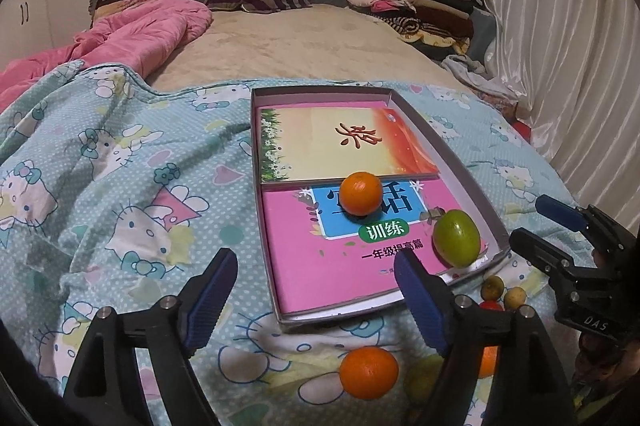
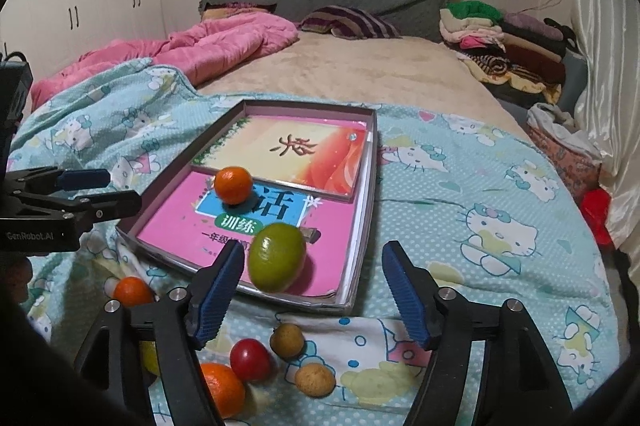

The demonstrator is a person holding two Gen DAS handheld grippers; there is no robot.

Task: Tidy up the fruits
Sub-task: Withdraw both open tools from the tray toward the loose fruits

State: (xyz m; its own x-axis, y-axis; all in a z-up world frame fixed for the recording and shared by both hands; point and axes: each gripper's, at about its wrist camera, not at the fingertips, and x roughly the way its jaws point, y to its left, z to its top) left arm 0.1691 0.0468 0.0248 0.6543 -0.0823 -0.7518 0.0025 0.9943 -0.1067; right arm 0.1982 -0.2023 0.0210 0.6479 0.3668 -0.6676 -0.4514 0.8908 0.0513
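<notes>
A shallow cardboard box (image 1: 450, 161) lies on the bed with books lining its bottom. In it sit an orange (image 1: 361, 193) and a green fruit (image 1: 457, 238). My left gripper (image 1: 318, 292) hovers open over the box's near left corner, nothing between its fingers. My right gripper (image 2: 312, 290) is open too; the green fruit (image 2: 277, 257) lies just beyond its left fingertip, untouched. Loose fruit lies on the quilt in front of the box: an orange (image 1: 369, 372), a red fruit (image 2: 250, 360) and two small brown ones (image 2: 286, 340).
The box (image 2: 371, 177) rests on a Hello Kitty quilt (image 1: 120, 185). Each gripper shows in the other's view: the right gripper (image 1: 540, 226), the left gripper (image 2: 116, 191). A pink duvet (image 1: 132, 37), folded clothes (image 1: 420, 1) and a white curtain (image 1: 560, 45) lie beyond.
</notes>
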